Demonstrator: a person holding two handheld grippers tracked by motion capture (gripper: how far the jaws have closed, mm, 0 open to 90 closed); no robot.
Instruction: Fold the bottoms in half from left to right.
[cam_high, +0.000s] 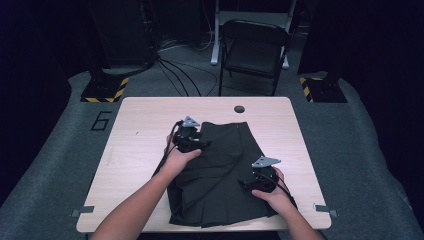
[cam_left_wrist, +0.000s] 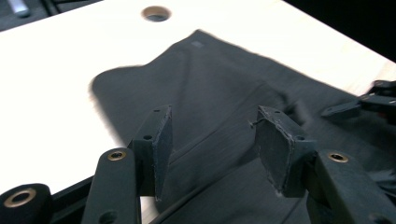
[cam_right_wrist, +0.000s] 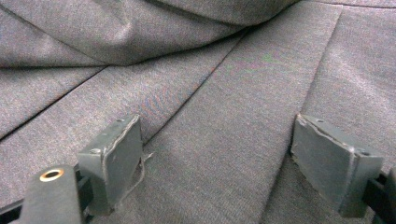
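While the dark skirt (cam_high: 220, 170) lies flat by the desk's (cam_high: 145, 130) near edge, left gripper (cam_high: 194, 145) and right gripper (cam_high: 250, 184) hover over it, fingers spread, pinching nothing.

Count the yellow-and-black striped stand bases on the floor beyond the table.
2. One striped base sits on the floor past the table's far-left corner; the other sits past its far-right corner, partly in shadow. The dark surroundings could hide more.
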